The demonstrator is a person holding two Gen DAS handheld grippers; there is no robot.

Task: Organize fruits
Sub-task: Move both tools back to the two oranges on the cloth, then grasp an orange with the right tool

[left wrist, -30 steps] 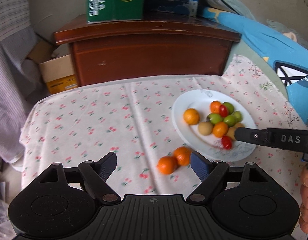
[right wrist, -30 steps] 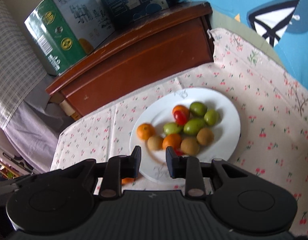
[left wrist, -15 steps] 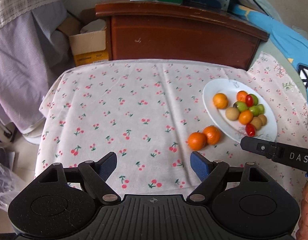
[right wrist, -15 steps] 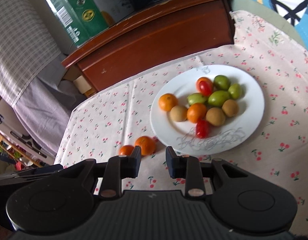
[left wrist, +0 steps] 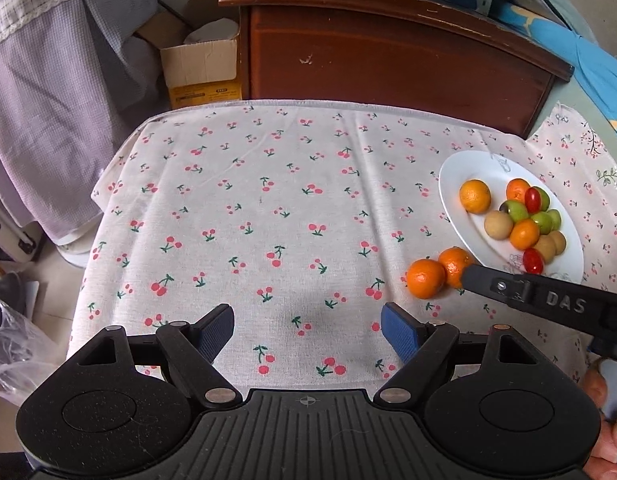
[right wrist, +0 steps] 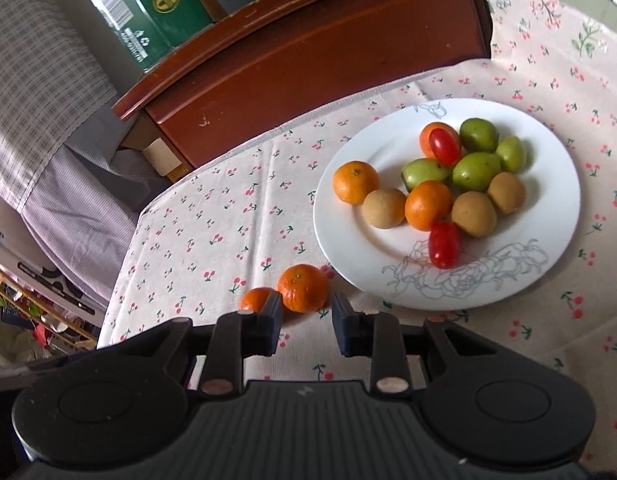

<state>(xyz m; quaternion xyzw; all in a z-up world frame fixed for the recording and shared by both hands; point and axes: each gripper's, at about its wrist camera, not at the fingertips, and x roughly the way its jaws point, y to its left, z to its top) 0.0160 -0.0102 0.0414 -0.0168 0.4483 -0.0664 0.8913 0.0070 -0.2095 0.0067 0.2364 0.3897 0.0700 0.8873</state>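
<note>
Nearest me, my right claw (right wrist: 304,316) has its jaws set narrowly apart with nothing between them, just short of the closer of two loose mandarins (right wrist: 303,288). My left claw (left wrist: 308,326) is spread wide over bare cherry-print cloth (left wrist: 248,208), holding nothing. The second loose mandarin (right wrist: 257,299) sits touching the first, partly hidden behind my right claw's left finger.

I judge the step in hand to be picking up that closer mandarin, and the gap looks too narrow for it. I would widen the jaws first, then come down straddling the fruit at its widest part, so the finger slips between the two mandarins and does not knock the other away.

Just beyond the pair is the white plate (right wrist: 548,248), its rim near the closer mandarin. It holds more mandarins, green fruits, brown fruits and two red tomatoes, with bare room on its near side for setting fruit down.

The bench is open to the left, its far edge against a wooden cabinet (left wrist: 388,60).
</note>
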